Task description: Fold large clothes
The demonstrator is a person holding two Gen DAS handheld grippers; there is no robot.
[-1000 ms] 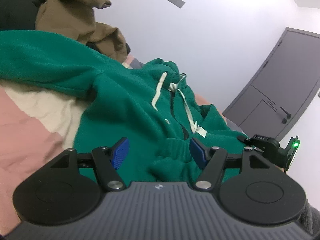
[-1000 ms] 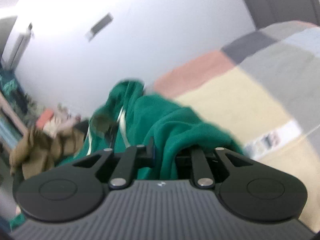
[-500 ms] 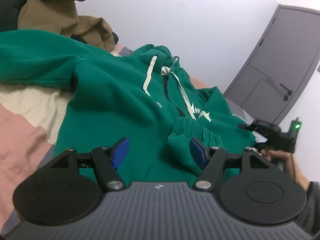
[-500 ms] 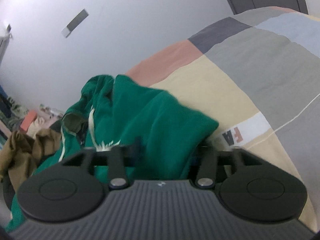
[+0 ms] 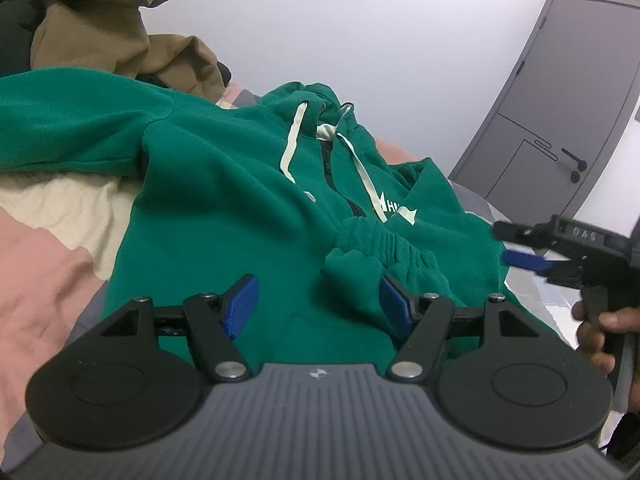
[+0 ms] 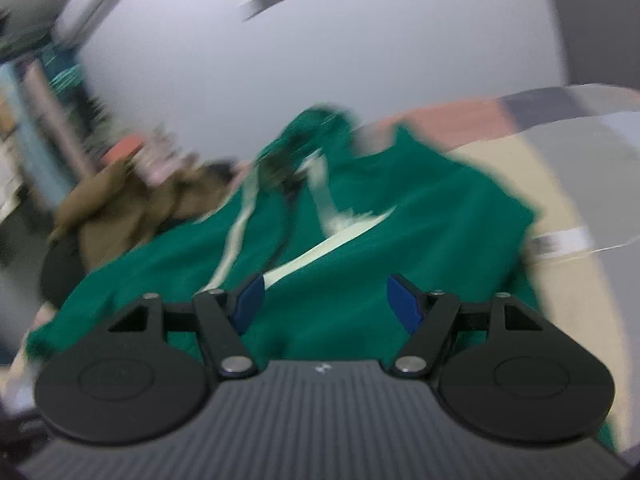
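Note:
A green hoodie (image 5: 224,200) with white drawstrings lies front-up on the bed. One sleeve is folded across its chest, and the ribbed cuff (image 5: 376,248) lies just ahead of my left gripper (image 5: 318,306), which is open and empty above the lower body. The other sleeve stretches to the left. My right gripper (image 6: 326,304) is open and empty above the hoodie (image 6: 400,220); its view is blurred. It also shows at the right edge of the left wrist view (image 5: 532,248), held beside the hoodie's right side.
A pile of brown clothes (image 5: 100,28) lies at the back left, also in the right wrist view (image 6: 132,200). The bed cover (image 5: 44,272) is patchwork pink, cream and grey. A grey door (image 5: 568,100) stands at the right behind the bed.
My right gripper has let go of the green sleeve and opened, then drawn back to the right. The sleeve now lies across the chest. My left gripper has stayed open.

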